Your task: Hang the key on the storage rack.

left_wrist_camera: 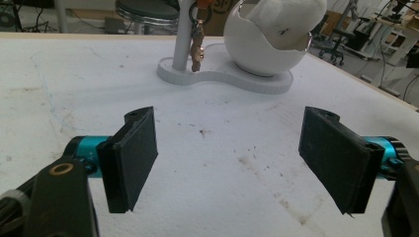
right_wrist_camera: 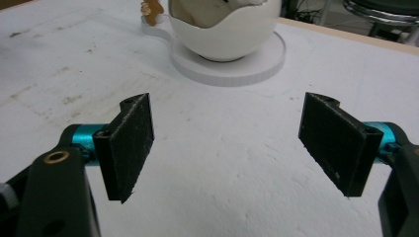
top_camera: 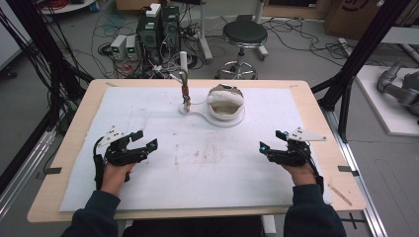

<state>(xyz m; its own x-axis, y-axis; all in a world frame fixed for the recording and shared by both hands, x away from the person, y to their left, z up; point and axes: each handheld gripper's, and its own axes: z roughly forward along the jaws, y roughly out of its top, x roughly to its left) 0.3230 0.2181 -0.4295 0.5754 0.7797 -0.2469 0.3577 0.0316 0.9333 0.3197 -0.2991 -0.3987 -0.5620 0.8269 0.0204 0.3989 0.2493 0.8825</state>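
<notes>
keys on a small bunch, copper-coloured (left_wrist_camera: 197, 42), hang from the white post (top_camera: 183, 61) of a white plastic stand (top_camera: 197, 112) at the far middle of the table, and just beside that post, on the same flat base, sits a white egg-shaped bowl with a broken-shell rim (top_camera: 226, 102) that holds something pale and soft. we judge nothing has been started: the bunch is on its hook, the bowl looks undisturbed, and both our tools are well apart from the stand. our left gripper (top_camera: 143, 139) rests on the near left of the stand, its pads spread wide with nothing between them, as its own view shows (left_wrist_camera: 227, 163). our right gripper (top_camera: 272, 141) sits to the near right of the stand, just as wide and just as empty (right_wrist_camera: 225, 153). what remains, we think, is the whole reach, the grasp and whatever follows. between us and the stand the stained white mat (top_camera: 197, 163) lies bare, so both approaches are free; behind the stand the far edge of the wooden table (top_camera: 197, 82) comes close, so we would keep any lifting on the near side.
</notes>
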